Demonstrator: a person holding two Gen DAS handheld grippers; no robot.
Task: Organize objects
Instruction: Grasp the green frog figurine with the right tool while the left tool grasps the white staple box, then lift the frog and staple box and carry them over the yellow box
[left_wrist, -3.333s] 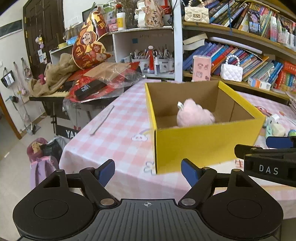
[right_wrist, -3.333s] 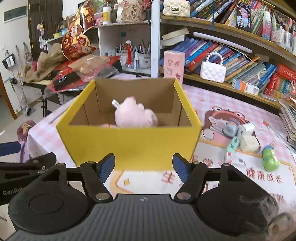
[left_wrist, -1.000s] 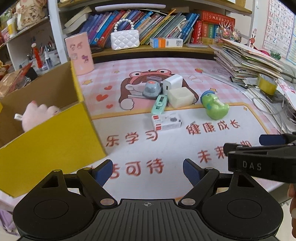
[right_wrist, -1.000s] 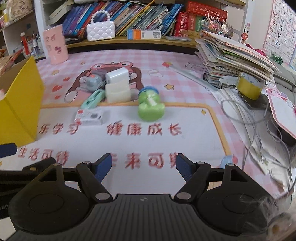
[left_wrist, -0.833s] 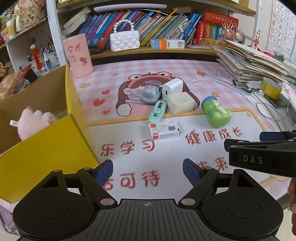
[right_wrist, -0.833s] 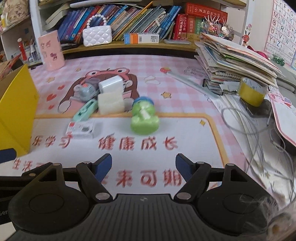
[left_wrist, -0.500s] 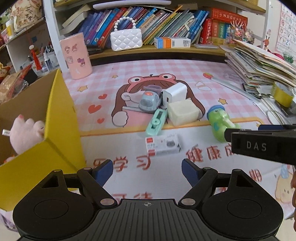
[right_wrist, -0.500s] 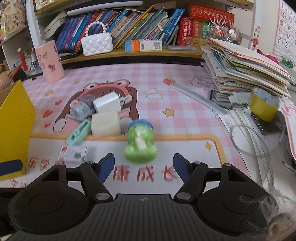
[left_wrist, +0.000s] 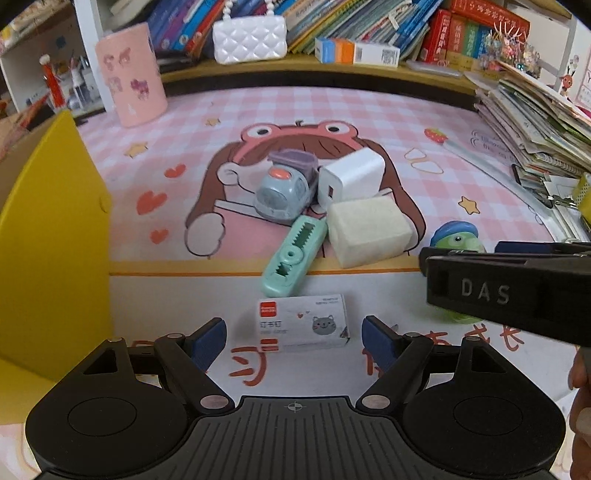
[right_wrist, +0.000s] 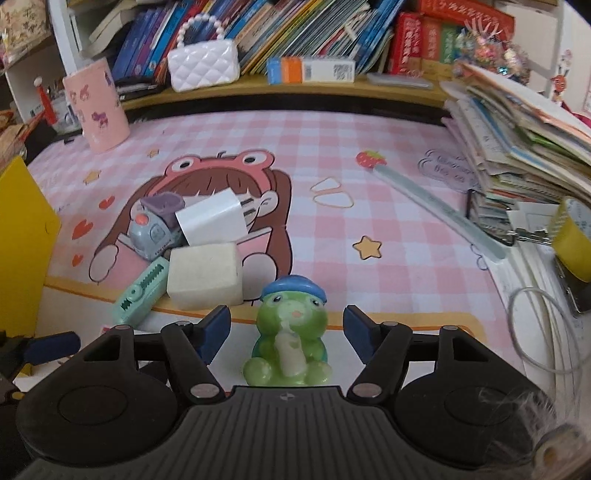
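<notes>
Right gripper (right_wrist: 287, 334) straddling green frog (right_wrist: 287, 334) near mat edge, jaws just closing, pads not touching. Looks light, hard, glossy, slippery: squeeze mid-body. Left gripper (left_wrist: 294, 338) released over staple box (left_wrist: 302, 320).

Green frog toy (right_wrist: 287, 339) upright on mat, white staples box (left_wrist: 303, 325) flat, yellow box (left_wrist: 55, 236) left
</notes>
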